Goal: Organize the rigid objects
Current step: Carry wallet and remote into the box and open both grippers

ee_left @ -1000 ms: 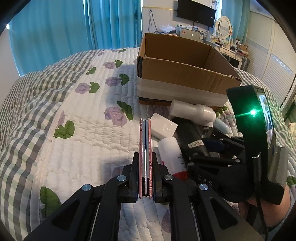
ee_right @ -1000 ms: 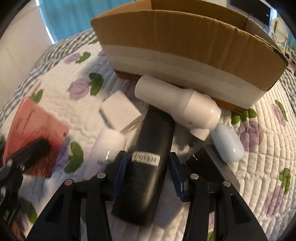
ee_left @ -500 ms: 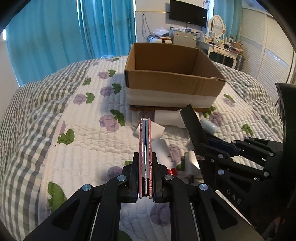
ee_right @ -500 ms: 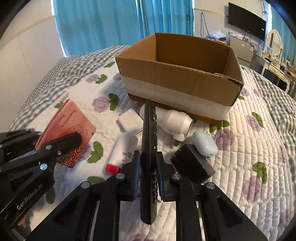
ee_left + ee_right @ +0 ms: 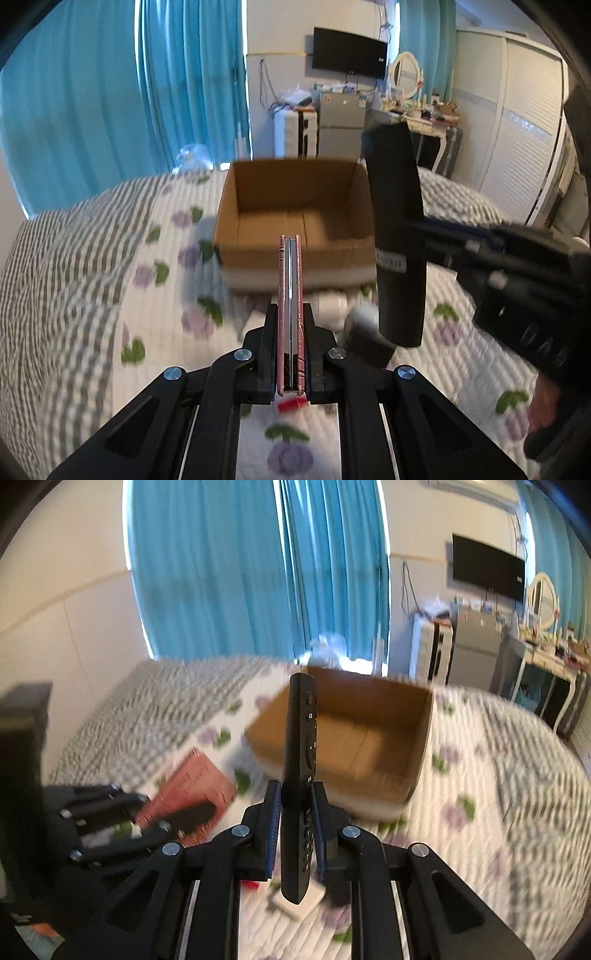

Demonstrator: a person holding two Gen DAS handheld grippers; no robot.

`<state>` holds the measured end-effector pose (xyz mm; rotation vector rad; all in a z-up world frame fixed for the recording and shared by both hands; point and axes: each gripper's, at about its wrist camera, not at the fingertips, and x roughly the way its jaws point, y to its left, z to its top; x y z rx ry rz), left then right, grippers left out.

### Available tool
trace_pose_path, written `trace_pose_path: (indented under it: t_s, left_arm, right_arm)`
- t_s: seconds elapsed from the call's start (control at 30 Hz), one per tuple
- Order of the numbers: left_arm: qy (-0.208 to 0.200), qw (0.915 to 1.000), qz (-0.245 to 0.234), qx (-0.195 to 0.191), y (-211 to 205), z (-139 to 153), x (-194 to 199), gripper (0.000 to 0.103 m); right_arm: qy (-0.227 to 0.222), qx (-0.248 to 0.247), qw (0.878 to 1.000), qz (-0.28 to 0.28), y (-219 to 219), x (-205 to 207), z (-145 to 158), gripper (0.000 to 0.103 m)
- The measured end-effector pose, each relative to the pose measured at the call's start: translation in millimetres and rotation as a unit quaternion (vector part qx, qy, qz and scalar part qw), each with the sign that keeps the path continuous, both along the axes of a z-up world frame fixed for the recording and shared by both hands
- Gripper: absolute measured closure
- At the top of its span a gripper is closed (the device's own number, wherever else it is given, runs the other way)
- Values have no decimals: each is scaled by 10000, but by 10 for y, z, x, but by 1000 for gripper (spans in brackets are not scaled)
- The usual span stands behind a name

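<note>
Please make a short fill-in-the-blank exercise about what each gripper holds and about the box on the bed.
1. The right gripper is shut on a black ____.
2. The left gripper clamps a thin object whose colour is ____.
3. The cardboard box on the quilt is ____ inside.

Missing words: remote control; pink; empty

Both wrist views look forward-down over bed, side by side, sharing open cardboard box (image 5: pixel 295 206) (image 5: pixel 369 738); background seemingly motion-blurred.
</note>
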<state>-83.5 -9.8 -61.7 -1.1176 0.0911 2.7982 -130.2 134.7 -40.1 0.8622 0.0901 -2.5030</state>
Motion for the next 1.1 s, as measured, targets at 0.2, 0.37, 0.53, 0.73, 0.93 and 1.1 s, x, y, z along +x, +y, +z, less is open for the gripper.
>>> trace_pose_path:
  t_s: [0.2, 0.37, 0.53, 0.73, 0.93, 1.1]
  left_arm:
    - [309, 9994, -5, -159, 58, 316, -547, 93]
    - [292, 9995, -11, -112, 53, 315, -1044, 93]
    - [86, 9997, 36, -221, 57, 64, -1501, 93]
    - [-183, 9993, 11, -327, 42, -287, -1742, 93]
    - [-350, 9983, -30, -469, 76, -528, -1907, 93]
    - [-383, 9984, -91, -407, 120, -625, -2027, 90]
  right_arm:
    - [239, 142, 9996, -18, 23, -578, 430, 88]
    - [-38, 328, 9994, -144, 53, -1164, 318, 88]
    - [-826, 633, 9943, -240, 18, -1734, -210, 88]
    - [-1228, 808, 9886, -316, 8, -2118, -726, 88]
    - [-1035, 701, 9915, -351, -13, -2243, -808, 87]
    - [-916, 515, 9936, -403, 46, -2275, -713, 79]
